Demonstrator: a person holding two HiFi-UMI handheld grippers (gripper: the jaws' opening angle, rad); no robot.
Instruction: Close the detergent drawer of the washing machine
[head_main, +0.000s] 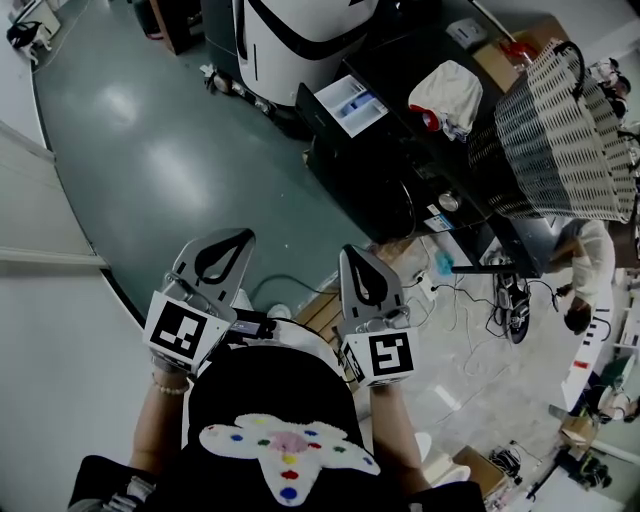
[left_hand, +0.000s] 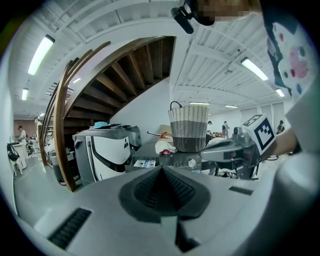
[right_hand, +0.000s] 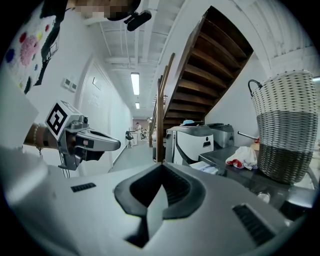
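Distance explains the idle tools: the detergent drawer (head_main: 348, 103) juts open from the black washing machine (head_main: 380, 170), well ahead of me across the floor (head_main: 150, 150), out of reach. So I carry my left gripper (head_main: 228, 245) and right gripper (head_main: 355, 262) close before my chest (head_main: 265, 395), side by side, pointing nearly level toward it, each pair of jaws pressed together on nothing.

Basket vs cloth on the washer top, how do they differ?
The basket stands upright and tall; the cloth lies in a low crumpled heap. The basket is woven, white above and dark below; the cloth is white with red. The cloth lies nearer the open detergent drawer than the basket. Both rest on the dark top of the washing machine.
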